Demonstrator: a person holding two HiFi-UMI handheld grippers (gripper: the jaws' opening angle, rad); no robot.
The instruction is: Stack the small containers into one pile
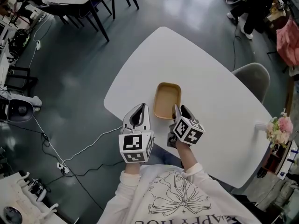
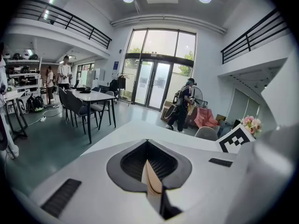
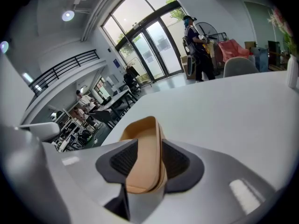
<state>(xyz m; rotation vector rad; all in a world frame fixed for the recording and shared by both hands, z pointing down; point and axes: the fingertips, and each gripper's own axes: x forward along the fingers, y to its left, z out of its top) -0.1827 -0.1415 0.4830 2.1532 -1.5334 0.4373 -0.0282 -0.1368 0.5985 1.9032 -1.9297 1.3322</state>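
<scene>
A tan container (image 1: 167,100) lies on the white table (image 1: 210,73), just ahead of both grippers. In the right gripper view its rounded near end (image 3: 142,143) sits between the dark pads, and a seam along its side suggests two nested pieces. My right gripper (image 1: 179,112) (image 3: 149,146) stands open around that end. My left gripper (image 1: 139,112) (image 2: 148,146) is at the container's near left, shut on a thin tan edge (image 2: 152,181). The head view does not show where that edge joins the container.
The table's near-left edge (image 1: 114,108) runs under my left gripper. A grey chair (image 1: 254,77) and pink flowers (image 1: 279,127) stand at the right. A white cable (image 1: 79,150) lies on the floor. Dark tables and chairs (image 1: 88,3) stand far left.
</scene>
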